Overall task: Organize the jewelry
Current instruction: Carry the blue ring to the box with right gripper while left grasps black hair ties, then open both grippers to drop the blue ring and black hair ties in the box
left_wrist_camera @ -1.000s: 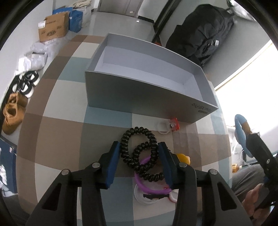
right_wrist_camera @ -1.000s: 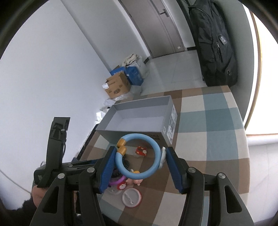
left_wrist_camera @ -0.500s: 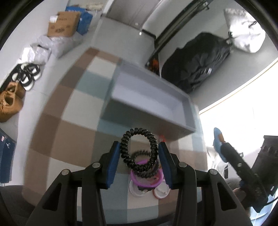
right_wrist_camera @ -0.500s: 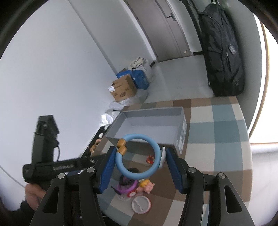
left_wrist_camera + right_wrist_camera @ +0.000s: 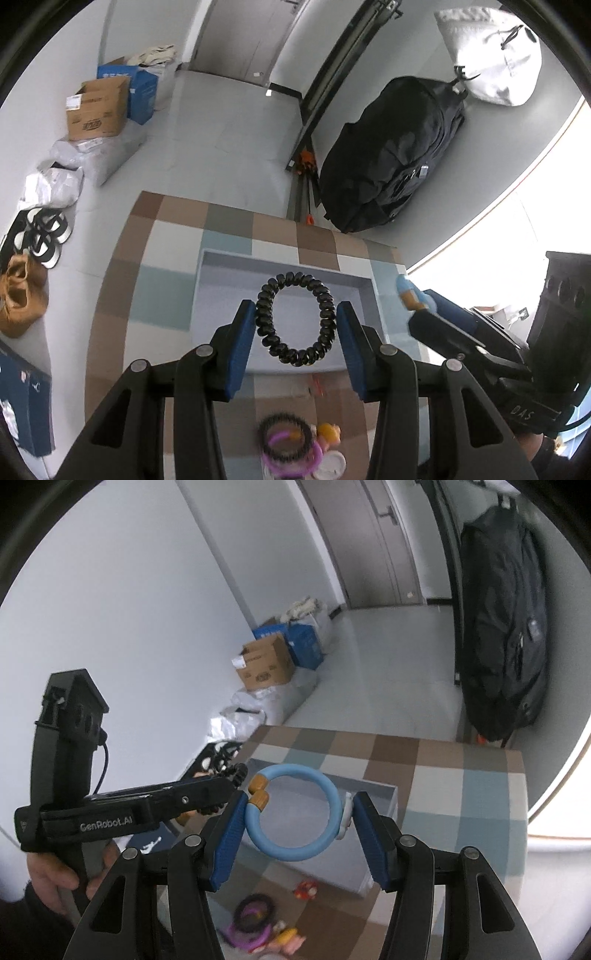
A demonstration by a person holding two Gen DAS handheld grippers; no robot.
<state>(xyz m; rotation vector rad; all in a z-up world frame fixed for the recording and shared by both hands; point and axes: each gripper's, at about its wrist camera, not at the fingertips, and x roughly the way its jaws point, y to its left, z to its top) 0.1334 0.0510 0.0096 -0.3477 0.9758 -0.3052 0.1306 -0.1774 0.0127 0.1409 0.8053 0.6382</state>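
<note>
Both hands are loaded and over the drop zone; the left gripper (image 5: 295,325) pinches a black spiral hair tie (image 5: 295,318) by its sides, hanging above the open grey box (image 5: 286,266) on the checked tabletop (image 5: 162,288); the right gripper (image 5: 297,821) clamps a pale blue bangle (image 5: 293,812) with two orange beads, also poised over the box (image 5: 376,794); this looks like the deposit step, and next each gripper wants to lower and spread so its ring falls inside; the tie is a glossy coiled oval; below, a second black tie (image 5: 282,432), a purple ring (image 5: 290,454) and small charms wait on the tabletop.
</note>
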